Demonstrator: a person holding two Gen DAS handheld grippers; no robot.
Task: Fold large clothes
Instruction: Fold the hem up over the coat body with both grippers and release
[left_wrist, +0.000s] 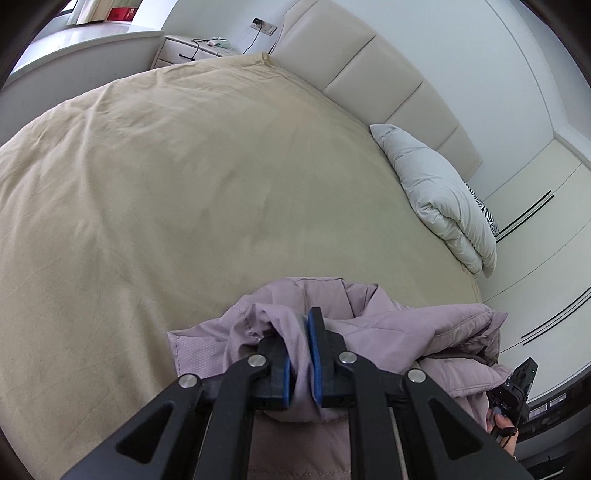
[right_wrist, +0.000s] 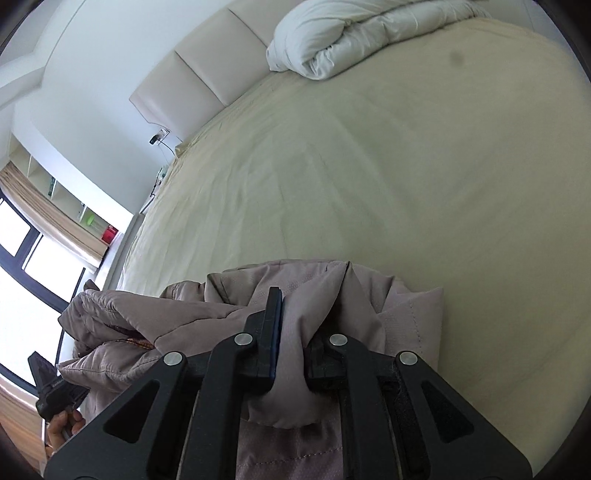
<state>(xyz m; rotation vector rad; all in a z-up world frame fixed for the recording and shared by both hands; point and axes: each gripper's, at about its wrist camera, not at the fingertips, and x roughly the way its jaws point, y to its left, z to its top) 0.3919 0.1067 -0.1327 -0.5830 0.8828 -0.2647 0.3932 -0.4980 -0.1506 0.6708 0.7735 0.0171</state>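
The jacket (left_wrist: 424, 325) is showing soft, matt quilted cloth. At twelve o'clock, the bedsheet (left_wrist: 184, 184) is lying as creased matt cotton. The headboard (left_wrist: 351, 55) is gleaming like smooth leather.

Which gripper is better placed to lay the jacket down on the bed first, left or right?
Neither clearly. The left gripper and right gripper each have jaws clamped on the mauve jacket at the near edge of the bed, so lowering both together looks best.

The left tongs (left_wrist: 300, 334) are clamped tight on a bunch of the mauve quilted jacket (left_wrist: 424, 325), angled downward. The right tongs (right_wrist: 295, 332) pinch another bunch of it likewise. A hand (right_wrist: 61, 424) grips the left tool's handle.
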